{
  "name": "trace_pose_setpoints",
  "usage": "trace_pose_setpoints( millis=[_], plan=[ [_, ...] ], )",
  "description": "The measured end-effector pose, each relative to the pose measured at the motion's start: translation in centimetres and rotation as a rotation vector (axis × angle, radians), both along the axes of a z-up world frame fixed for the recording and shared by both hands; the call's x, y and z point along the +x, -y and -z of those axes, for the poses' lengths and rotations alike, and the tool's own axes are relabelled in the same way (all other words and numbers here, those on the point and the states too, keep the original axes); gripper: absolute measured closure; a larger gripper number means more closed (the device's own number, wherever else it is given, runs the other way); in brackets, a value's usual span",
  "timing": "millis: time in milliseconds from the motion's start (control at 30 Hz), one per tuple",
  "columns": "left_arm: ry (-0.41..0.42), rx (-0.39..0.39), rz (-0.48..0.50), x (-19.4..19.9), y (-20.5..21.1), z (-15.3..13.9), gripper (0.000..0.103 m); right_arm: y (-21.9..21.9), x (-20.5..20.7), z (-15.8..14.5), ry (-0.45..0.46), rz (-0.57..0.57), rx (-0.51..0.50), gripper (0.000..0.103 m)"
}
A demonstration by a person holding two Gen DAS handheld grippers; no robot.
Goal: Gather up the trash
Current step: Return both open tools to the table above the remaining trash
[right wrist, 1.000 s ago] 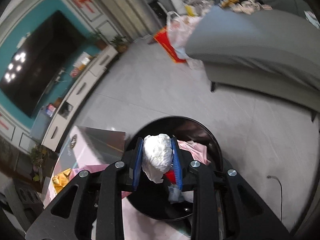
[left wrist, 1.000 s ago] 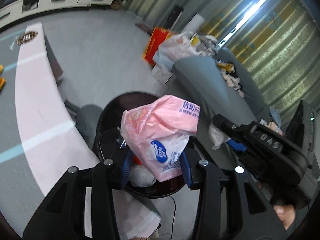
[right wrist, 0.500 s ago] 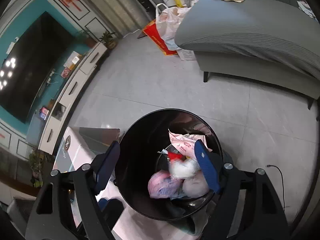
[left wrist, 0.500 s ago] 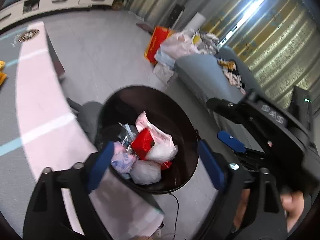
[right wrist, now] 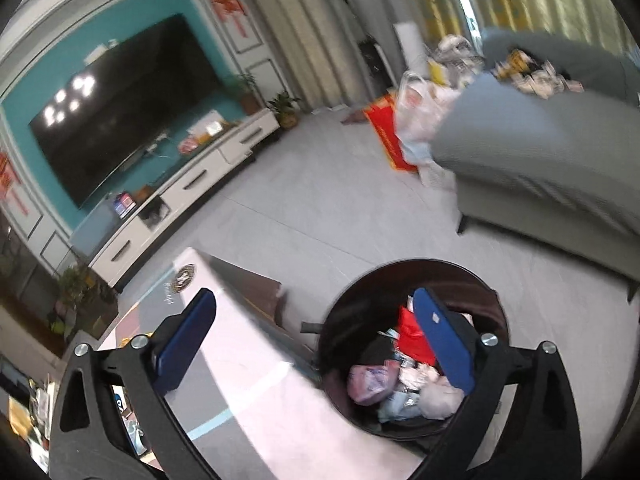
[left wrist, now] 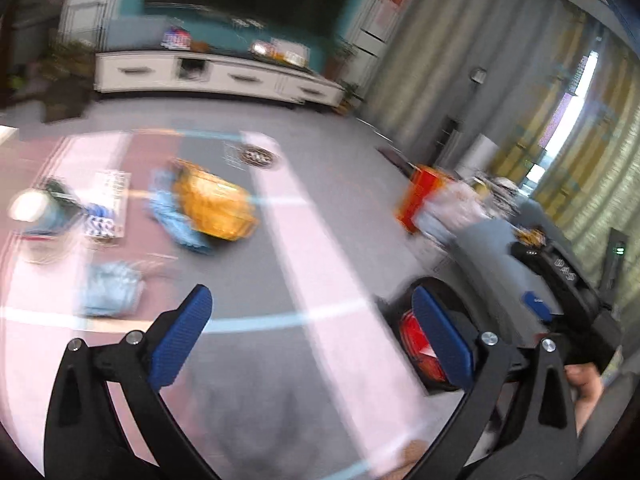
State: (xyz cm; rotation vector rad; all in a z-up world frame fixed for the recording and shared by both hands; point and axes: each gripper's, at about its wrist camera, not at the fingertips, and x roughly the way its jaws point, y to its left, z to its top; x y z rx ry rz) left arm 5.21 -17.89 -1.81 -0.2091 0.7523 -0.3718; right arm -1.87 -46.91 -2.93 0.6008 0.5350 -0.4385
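My left gripper (left wrist: 310, 296) hovers over the pink and grey table (left wrist: 280, 272), jaws opening, nothing between them. Blurred trash lies ahead of it: an orange bag (left wrist: 212, 204), a blue wrapper (left wrist: 176, 220) and a pale blue packet (left wrist: 110, 288). The black bin (left wrist: 440, 284) sits at the right past the table's edge. My right gripper (right wrist: 314, 296) hangs above the table's end and the bin (right wrist: 420, 264), jaws opening and empty. Inside the bin lie a red wrapper (right wrist: 408, 332), a pink bag (right wrist: 366, 380) and a white wad (right wrist: 436, 396).
A white TV cabinet (right wrist: 192, 184) under a dark TV (right wrist: 128, 104) lines the far wall. A grey sofa (right wrist: 540, 152) stands right, with a red box (right wrist: 388, 132) and plastic bags (right wrist: 420, 100) beside it. A cup-like thing (left wrist: 32, 208) and a printed card (left wrist: 106, 208) lie far left.
Both grippers opened; the pink bag and the white wad dropped into the bin. My left gripper swung left from the bin to over the table. The right one lifted and drew back.
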Motion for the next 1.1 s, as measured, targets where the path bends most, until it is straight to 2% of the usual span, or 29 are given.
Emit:
trace_pose_setpoints(
  millis=[100,200,367,467,500,600,700,833,900,1100],
  plan=[
    [0.026,0.061,-0.139,-0.9,-5.8,-0.5,0.003,-3.1,0.9,-1.0,0.028,-0.061,-0.056,0.003],
    [0.018,0.099,-0.260,-1.1,-10.6,-0.4,0.003,-6.9,2.1,-1.6,0.065,-0.182,-0.119,0.003],
    [0.024,0.075,-0.389,-1.7,-17.0,0.3,0.003,-11.6,3.6,-1.6,0.114,-0.304,-0.208,0.003],
    [0.022,0.045,-0.541,-2.4,-20.3,2.4,0.003,-14.1,4.2,-1.0,0.144,-0.376,-0.215,0.003],
    [0.005,0.049,-0.558,-2.4,-20.8,2.9,0.003,-15.3,4.4,-0.5,0.160,-0.405,-0.228,0.003],
    [-0.028,0.049,-0.562,-1.7,-21.6,4.0,0.003,-18.1,5.2,0.7,0.135,-0.496,-0.262,0.003],
    [-0.045,0.060,-0.538,-1.5,-21.7,4.4,0.003,-20.3,5.8,1.9,0.095,-0.576,-0.243,0.003],
    [-0.096,-0.002,-0.488,-1.4,-21.5,5.3,0.003,-23.1,6.1,3.4,0.046,-0.660,-0.277,0.003],
    [-0.116,-0.025,-0.473,-1.4,-21.5,5.5,0.003,-24.1,6.5,4.1,-0.007,-0.704,-0.309,0.003],
    [-0.126,-0.036,-0.464,-1.7,-21.6,5.3,0.003,-26.0,5.8,5.1,-0.031,-0.742,-0.324,0.003]
  ],
)
